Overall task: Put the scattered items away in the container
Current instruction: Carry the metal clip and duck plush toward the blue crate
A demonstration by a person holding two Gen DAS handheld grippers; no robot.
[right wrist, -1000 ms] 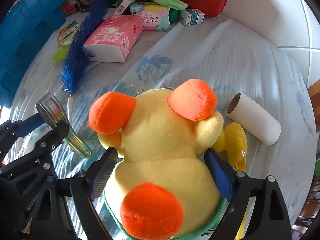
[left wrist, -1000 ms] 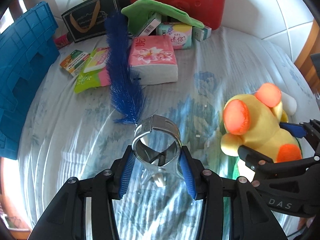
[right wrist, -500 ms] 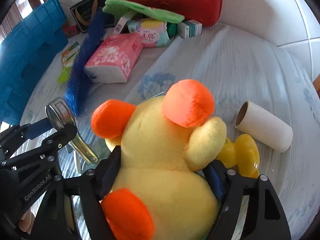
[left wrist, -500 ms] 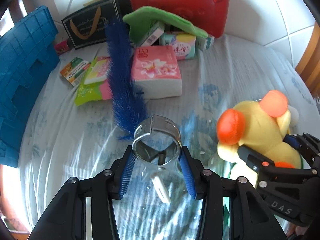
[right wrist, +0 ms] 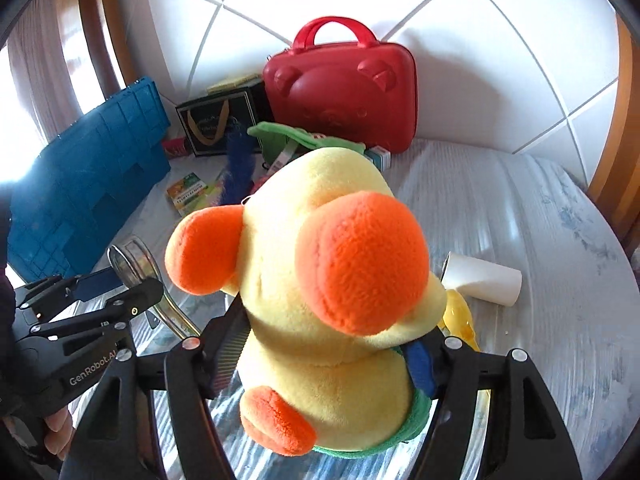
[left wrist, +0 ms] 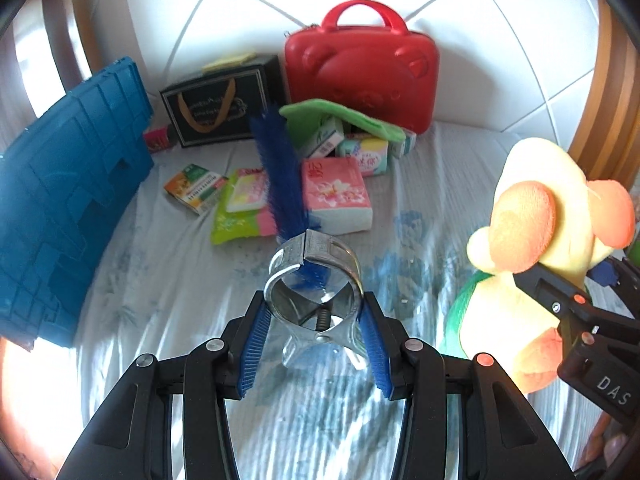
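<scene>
My left gripper (left wrist: 314,322) is shut on a shiny metal clamp (left wrist: 316,284) and holds it above the bed sheet. My right gripper (right wrist: 324,356) is shut on a yellow plush toy with orange patches (right wrist: 320,264), lifted off the sheet; the toy also shows at the right of the left wrist view (left wrist: 532,248). The blue crate (left wrist: 64,200) stands at the left, also in the right wrist view (right wrist: 84,184). A blue feather (left wrist: 280,168), a pink tissue pack (left wrist: 336,196) and small packets (left wrist: 196,188) lie scattered ahead.
A red bear case (left wrist: 360,80) and a black gift bag (left wrist: 220,104) stand against the white padded headboard (left wrist: 480,40). A green cloth (left wrist: 340,116) covers small boxes. A cardboard tube (right wrist: 484,280) and a yellow item (right wrist: 460,316) lie right of the toy.
Both grippers have risen and tilted up, so the headboard and whole red case now show. The plush toy and the metal clamp have lifted off the sheet with them.
</scene>
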